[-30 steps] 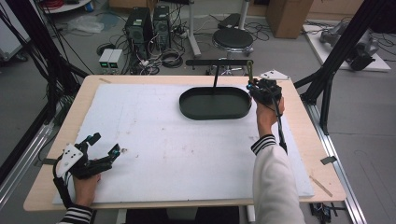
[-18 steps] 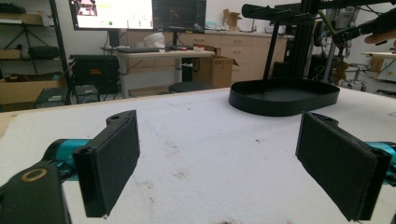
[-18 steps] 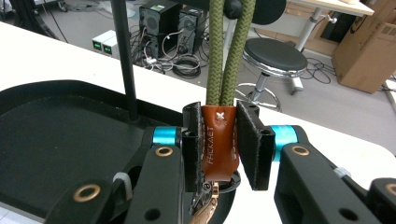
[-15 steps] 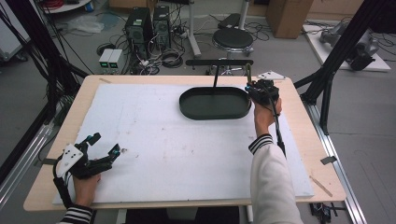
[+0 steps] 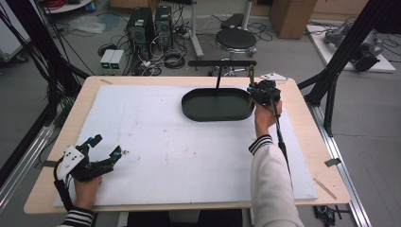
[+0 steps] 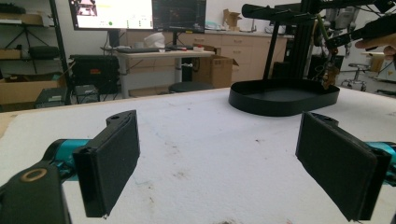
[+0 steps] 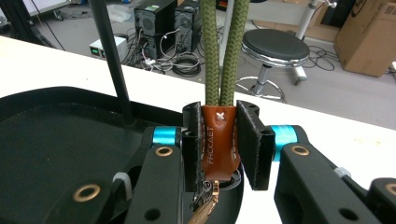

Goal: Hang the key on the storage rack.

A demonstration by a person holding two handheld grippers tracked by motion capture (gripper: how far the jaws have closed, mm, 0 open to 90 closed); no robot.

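A green cord loop (image 7: 219, 46) hangs from the black stand's crossbar (image 5: 222, 63) and ends in a brown leather tab (image 7: 218, 154). My right gripper (image 7: 222, 140) is shut on that tab, with a metal clasp (image 7: 205, 205) dangling below it. This happens at the right end of the black oval tray (image 5: 217, 113), where the right gripper (image 5: 253, 89) is held up by a hand. The left gripper view shows the cord and tab (image 6: 332, 70) far off over the tray (image 6: 280, 100). My left gripper (image 5: 108, 146) rests at the near left of the white mat, jaws (image 6: 224, 163) wide open with nothing between them.
The stand's upright post (image 7: 109, 60) rises from inside the tray. A white foam mat (image 5: 179, 151) covers most of the wooden table (image 5: 307, 142). A stool (image 5: 235, 40) and computer towers (image 5: 150, 23) stand on the floor beyond the far edge.
The right gripper has shifted only very slightly to the left with the tab still in its jaws. The left gripper has stayed where it was.
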